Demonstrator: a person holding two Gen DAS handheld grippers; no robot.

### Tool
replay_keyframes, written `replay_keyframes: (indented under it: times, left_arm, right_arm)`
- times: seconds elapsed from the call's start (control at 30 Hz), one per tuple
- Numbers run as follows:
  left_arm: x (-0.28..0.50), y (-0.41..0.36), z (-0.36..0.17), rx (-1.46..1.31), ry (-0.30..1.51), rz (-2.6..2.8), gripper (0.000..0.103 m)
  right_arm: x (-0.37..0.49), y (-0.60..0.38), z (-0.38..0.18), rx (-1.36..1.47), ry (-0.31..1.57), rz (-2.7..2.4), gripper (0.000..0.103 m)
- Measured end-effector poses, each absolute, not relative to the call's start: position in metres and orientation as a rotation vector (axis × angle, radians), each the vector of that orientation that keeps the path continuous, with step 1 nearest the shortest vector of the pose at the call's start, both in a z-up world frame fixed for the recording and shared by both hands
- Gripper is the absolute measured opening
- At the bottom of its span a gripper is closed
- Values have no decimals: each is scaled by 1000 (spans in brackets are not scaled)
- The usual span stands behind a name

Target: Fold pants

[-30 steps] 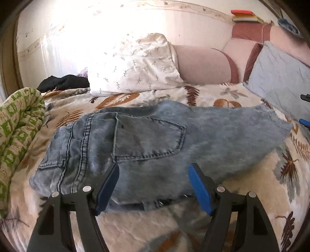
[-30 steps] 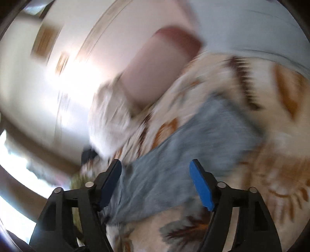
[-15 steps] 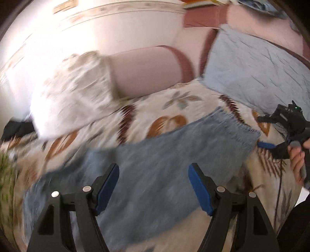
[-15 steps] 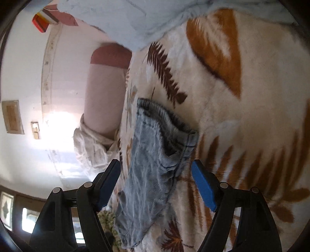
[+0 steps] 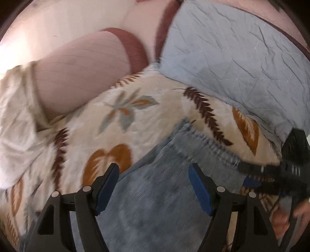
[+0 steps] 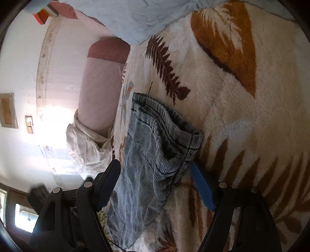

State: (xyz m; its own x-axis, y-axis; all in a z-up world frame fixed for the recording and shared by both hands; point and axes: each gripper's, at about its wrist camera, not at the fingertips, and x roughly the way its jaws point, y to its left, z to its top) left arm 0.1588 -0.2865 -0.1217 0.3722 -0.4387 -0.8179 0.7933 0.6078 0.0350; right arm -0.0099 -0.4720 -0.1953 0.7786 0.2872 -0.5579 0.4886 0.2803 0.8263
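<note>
Your left gripper (image 5: 153,186) has its two blue-padded fingers (image 5: 200,191) spread wide with nothing pinched between them. In the left wrist view it points steeply down over the pants (image 5: 164,193), pale blue denim that fills the frame from the centre down to 6 o'clock and runs off toward 7 o'clock. The leg's stitched hem (image 5: 209,143) lies at about 2 o'clock from the pads, on the leaf-patterned blanket (image 5: 120,124). At 3 to 4 o'clock you can see your right gripper (image 5: 257,175) reaching in sideways toward the hem's near corner, with part of your hand (image 5: 286,217) behind it; blur hides whether it touches the cloth. A pink bolster (image 5: 81,71) sits at 10 o'clock and a grey-blue pillow (image 5: 242,58) at 1 o'clock.

In the right wrist view the picture is rolled over, so the wall stands at 9 o'clock and the blanket (image 6: 242,116) at 3 o'clock. Your right gripper (image 6: 155,182) has its fingers (image 6: 202,187) apart, straddling the hem end of the pants (image 6: 143,155). The hem's (image 6: 174,124) folded corner droops just beside the blue pad at 5 o'clock; whether it touches you cannot tell, and the dark finger at 7 o'clock stands clear of the denim. The bolster (image 6: 98,93) lies at 10 o'clock, the pillow (image 6: 126,17) at 12.
</note>
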Motion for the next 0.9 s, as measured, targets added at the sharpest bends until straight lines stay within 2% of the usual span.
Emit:
replay_keyframes:
  times: [0.17,0.27,0.33,0.37,0.47,0.57,0.63,0.77,0.9]
  left_arm:
    - [173,-333,-142,595,905,-919,76]
    - [183,-352,-154,653,926,-962,76]
    - [191,-362,-158,657,935,-990,76]
    - [194,-366,-159,652,945,-1011,76]
    - [202,-377,-164,659,954,-1062,73]
    - [208,-389,-174,690,996,-1114,55]
    - [209,-394,-181,719,1009,-1131,49]
    - [211,-400,-188,701,1036,-1183,43]
    - [210,-400,-190,681,1038,-1199,33]
  right_arm:
    - [-12,-468,-195,1292,698,-183,72]
    - [-16,-473,-201,1331,692,-197,55]
    - [-18,-476,-207,1358,703,-207,38]
    - [-18,-476,-207,1363,705,-209,36]
    - [-19,-476,-207,1367,701,-209,35]
    - [-17,-475,-206,1360,704,-210,35]
    - [-16,-474,-205,1358,706,-212,36]
    - [-15,-473,-205,1360,705,-217,35]
    - [-12,-472,-205,1356,704,-224,35]
